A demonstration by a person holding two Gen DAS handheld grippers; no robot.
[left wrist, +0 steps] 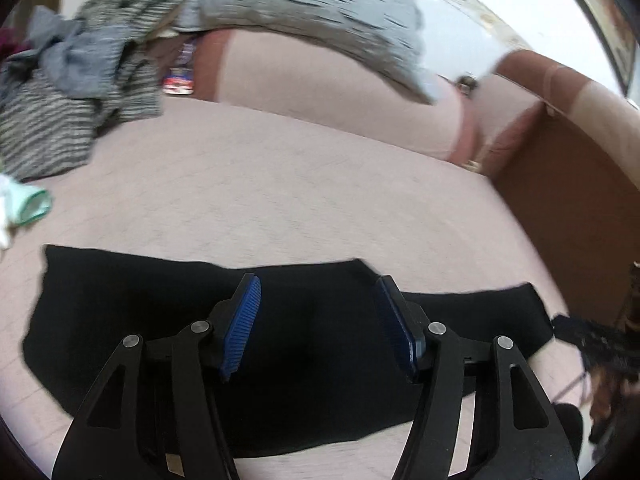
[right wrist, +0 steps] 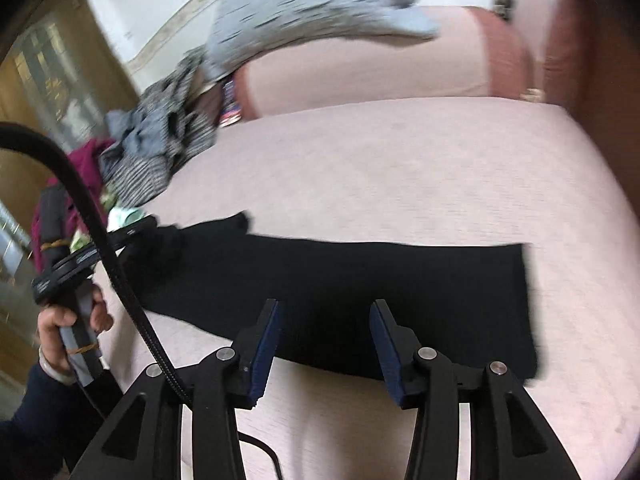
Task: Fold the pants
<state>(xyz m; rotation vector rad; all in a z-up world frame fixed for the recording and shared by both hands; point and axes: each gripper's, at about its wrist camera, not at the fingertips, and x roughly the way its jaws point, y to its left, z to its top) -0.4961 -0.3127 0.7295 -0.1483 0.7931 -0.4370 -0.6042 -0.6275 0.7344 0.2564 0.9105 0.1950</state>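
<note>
While my two grippers hover over the pale pink bed, the black fabric pants lie flat on it in a long folded band. At far left, a heap of grey striped and maroon clothes sits at the bed's edge, well apart from the pants. My left gripper hangs above the pants with its blue ribbed pads spread wide, holding nothing. A grey patterned cloth is draped over the pink cushion at the back. My right gripper hangs over the near edge of the pants, its pads also set wide and holding nothing. Motion blur hides finer detail.
</note>
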